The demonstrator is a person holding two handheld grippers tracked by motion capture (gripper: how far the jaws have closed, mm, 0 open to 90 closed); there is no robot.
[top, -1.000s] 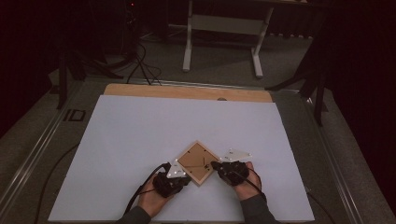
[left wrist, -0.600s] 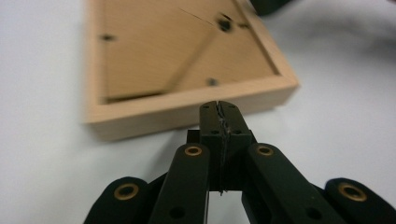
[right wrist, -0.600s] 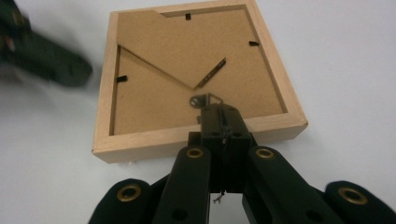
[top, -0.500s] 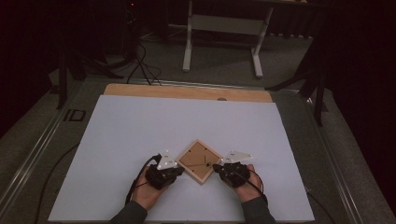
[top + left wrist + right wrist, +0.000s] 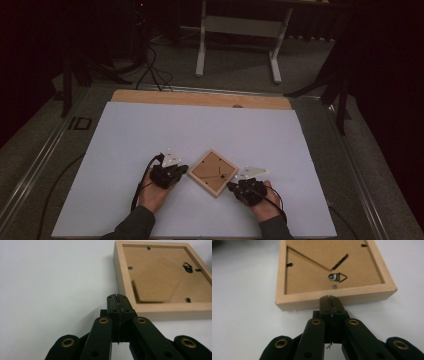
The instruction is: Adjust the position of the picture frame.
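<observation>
High view: a square pale-wood picture frame (image 5: 213, 172) lies face down on the smooth white surface (image 5: 200, 125), its brown fibreboard back and metal hanger showing. Left hand-held gripper (image 5: 183, 170) and right hand-held gripper (image 5: 231, 186) flank it, both clenched on nothing. Its front is hidden.

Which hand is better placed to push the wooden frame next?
Probably the right gripper: its shut tips sit against the middle of the picture frame's near edge. The left gripper, also shut, sits at a corner, so it might only turn it.
</observation>
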